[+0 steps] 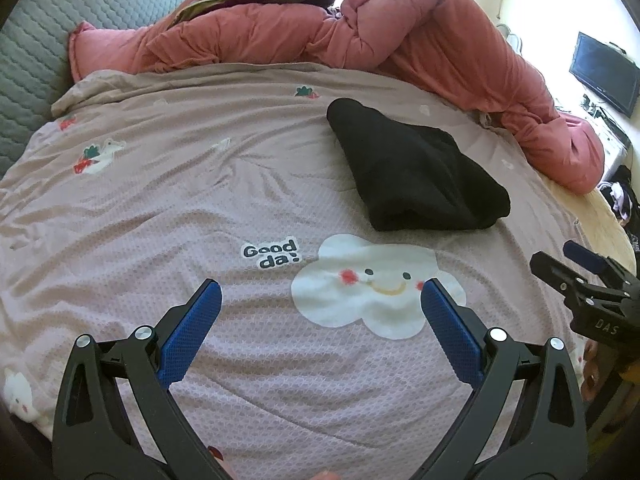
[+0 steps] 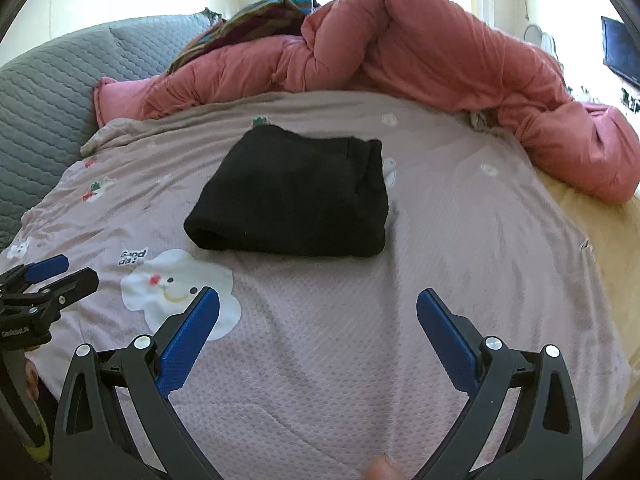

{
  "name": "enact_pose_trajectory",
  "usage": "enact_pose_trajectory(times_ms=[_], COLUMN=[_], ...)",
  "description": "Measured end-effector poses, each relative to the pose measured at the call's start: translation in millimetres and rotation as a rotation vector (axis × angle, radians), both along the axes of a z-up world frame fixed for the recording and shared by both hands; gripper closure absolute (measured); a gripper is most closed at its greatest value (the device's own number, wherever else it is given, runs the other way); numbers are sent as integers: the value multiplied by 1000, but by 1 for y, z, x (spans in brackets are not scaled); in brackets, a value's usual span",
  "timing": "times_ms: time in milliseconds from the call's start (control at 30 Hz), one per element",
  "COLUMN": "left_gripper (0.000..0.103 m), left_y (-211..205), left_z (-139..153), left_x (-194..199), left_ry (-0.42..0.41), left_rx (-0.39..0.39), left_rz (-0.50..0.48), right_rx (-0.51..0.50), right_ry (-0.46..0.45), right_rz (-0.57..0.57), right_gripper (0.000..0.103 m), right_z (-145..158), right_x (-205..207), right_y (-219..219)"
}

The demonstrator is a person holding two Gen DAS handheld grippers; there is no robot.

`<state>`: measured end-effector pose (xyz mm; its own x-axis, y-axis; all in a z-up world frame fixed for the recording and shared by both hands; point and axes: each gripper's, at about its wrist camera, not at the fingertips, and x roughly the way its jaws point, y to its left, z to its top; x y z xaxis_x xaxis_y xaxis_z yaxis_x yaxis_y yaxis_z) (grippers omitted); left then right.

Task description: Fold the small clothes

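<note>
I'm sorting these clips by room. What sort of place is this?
Most likely a bedroom: a bed under a pink cloud-print sheet, a bunched salmon quilt, a grey padded headboard, with a folded black garment on top.

Folded black garment [image 2: 294, 196] at twelve o'clock on pink bedspread [image 2: 460, 240], beyond spread right gripper [image 2: 318, 312] fingers [image 2: 188, 340].

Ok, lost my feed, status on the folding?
Left gripper open, right gripper open, both empty. Black garment lies folded on the bedspread. Nothing in the way.
</note>
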<state>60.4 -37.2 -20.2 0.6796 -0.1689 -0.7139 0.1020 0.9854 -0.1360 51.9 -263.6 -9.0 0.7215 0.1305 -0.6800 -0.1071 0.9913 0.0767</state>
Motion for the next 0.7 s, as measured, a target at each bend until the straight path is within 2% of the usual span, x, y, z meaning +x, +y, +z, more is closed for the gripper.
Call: enact_pose_trajectory(times_ms=[700], left_gripper=[9], left_y=[0], left_z=[-2], left_x=[1], left_ry=[13], left_rx=[15], left_rz=[21], right_rx=[5], right_ry=[10], right_rz=[17], right_gripper=[4], right_z=[-7], right_x=[-1], right_y=[-1])
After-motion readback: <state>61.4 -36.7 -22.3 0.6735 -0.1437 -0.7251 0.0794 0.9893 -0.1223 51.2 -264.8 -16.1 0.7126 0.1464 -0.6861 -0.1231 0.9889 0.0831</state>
